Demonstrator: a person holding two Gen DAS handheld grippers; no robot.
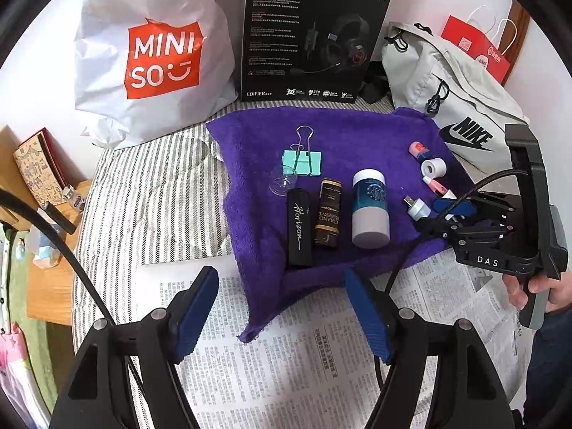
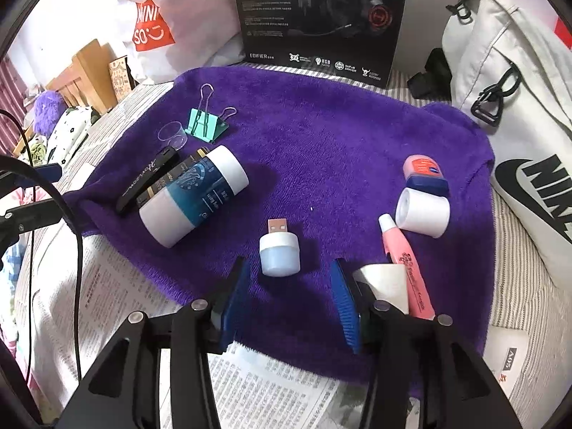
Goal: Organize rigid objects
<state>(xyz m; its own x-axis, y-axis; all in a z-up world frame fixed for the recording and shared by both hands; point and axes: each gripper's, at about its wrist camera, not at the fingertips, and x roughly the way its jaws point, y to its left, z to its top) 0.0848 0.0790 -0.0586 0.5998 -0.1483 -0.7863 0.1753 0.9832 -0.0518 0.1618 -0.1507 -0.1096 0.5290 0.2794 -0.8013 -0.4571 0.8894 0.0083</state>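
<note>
Looking forward along my right gripper, I see its jaws spread apart with nothing between the blue pads. Directly ahead, just beyond the fingertips and centred on the gap, lies the USB night-light on the purple towel. Its long axis runs away from me: the pale blue cap faces the jaws and the metal plug points toward the far side. I judge that a straight advance would bring the pads to either side of the cap, across its short width.

My right gripper is clearly the nearer one. My left gripper hangs above the newspaper at the towel's near edge, jaws likewise released and empty, well apart from the night-light.

To the right of the right jaw lie a white paper scrap and a pink tube, the tube just beside the outer finger; I judge it could be nudged on closing in. Farther off sit the white roll and the pink jar. Left and farther lies the row already set side by side: blue-and-white bottle, gold-trimmed box and black case. Beyond them are the clear cup and the green binder clip. At the back stands the headset box.
</note>
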